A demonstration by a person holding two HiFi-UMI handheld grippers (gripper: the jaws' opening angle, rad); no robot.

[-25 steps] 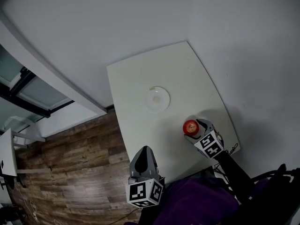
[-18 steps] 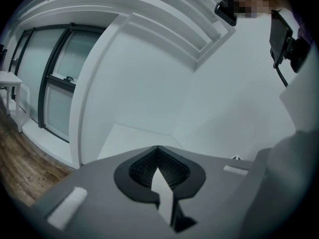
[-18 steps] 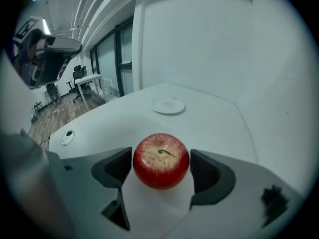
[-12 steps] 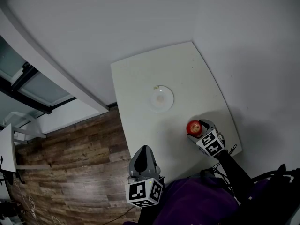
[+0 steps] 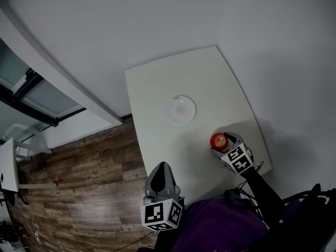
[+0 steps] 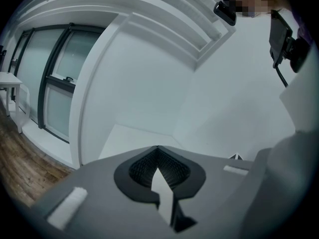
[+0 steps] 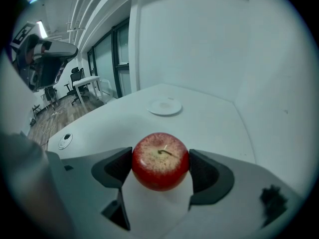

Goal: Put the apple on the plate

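right gripper (image 7: 160,166) fingers clamped on apple (image 7: 159,156), underside hidden | left gripper (image 6: 158,169) fingers together, empty | plate (image 7: 164,106) well apart

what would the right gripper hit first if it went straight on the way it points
Probably the plate, almost dead ahead on the table beyond the apple it holds, though depth is unclear.

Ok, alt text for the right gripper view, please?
The right claw clamps a red apple between its two dark jaws. Beyond it, a small white plate lies on the white table, with a pale wall behind.
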